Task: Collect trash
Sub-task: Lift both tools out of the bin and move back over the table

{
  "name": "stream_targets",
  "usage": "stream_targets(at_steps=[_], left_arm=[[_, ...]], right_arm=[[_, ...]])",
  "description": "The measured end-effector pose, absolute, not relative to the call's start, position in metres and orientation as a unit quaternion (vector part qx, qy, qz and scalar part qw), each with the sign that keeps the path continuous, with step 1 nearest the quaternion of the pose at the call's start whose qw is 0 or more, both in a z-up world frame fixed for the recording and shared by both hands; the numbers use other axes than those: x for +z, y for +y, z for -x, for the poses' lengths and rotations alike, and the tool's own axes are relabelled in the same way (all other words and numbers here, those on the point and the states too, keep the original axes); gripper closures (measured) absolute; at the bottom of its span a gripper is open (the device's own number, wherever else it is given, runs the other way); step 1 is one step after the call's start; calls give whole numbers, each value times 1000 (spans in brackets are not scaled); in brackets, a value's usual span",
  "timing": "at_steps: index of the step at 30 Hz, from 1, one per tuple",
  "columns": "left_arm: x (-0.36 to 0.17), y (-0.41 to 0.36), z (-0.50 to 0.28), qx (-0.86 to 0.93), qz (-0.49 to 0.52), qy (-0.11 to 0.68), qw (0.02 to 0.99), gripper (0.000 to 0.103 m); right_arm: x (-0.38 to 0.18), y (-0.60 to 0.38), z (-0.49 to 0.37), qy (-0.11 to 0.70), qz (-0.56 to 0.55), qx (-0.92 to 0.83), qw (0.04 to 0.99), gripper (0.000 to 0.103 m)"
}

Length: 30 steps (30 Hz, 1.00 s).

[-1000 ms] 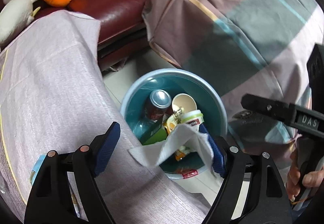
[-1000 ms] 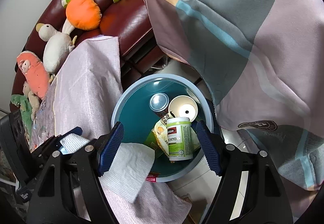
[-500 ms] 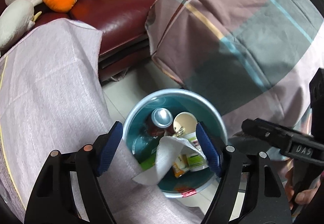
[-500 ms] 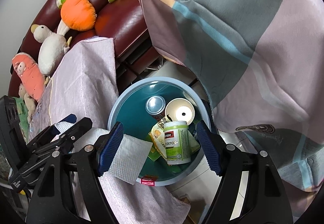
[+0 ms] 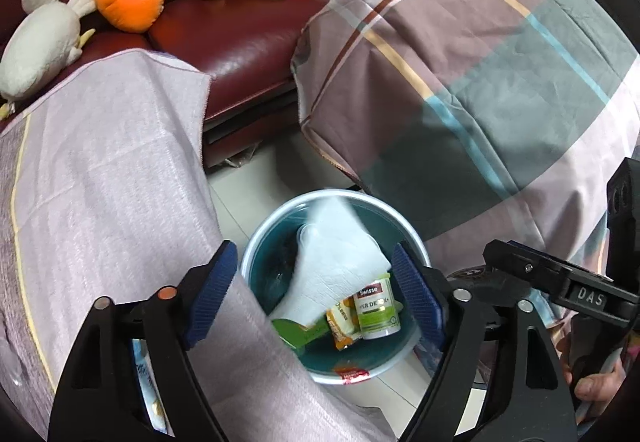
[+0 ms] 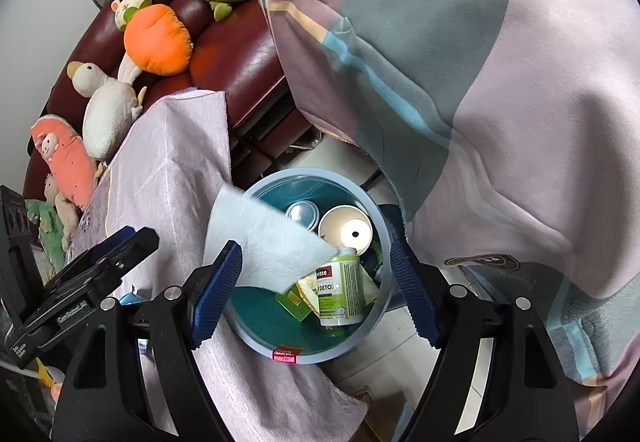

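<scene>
Your left gripper is opening, right gripper wide and empty: let the paper towel drop fully inside the bin.

The bin stands on the floor between the cloth-covered bench on its left and a hanging blanket on its right. In it lie a bottle, a cup, a can and wrappers. A paper towel lies over the bin's left rim. Behind, a sofa carries plush toys.
</scene>
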<state>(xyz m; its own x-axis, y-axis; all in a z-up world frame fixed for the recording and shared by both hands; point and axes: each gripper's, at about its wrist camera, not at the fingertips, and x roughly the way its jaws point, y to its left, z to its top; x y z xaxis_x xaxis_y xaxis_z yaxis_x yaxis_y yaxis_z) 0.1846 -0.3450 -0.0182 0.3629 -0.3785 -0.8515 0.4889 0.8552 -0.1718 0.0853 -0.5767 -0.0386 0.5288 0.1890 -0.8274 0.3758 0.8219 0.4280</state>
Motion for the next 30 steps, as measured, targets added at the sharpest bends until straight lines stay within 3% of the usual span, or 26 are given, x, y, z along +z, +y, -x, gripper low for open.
stream_targets(at_steps=[17, 30], left_arm=[[-10, -269, -145, -240, -35, 500, 832, 15], [-7, -132, -132, -176, 32, 488, 854, 14]], right_arm=[[-13, -526, -72, 480, -272, -28, 834, 28], [-3, -423, -85, 505, -237, 19, 830, 28]])
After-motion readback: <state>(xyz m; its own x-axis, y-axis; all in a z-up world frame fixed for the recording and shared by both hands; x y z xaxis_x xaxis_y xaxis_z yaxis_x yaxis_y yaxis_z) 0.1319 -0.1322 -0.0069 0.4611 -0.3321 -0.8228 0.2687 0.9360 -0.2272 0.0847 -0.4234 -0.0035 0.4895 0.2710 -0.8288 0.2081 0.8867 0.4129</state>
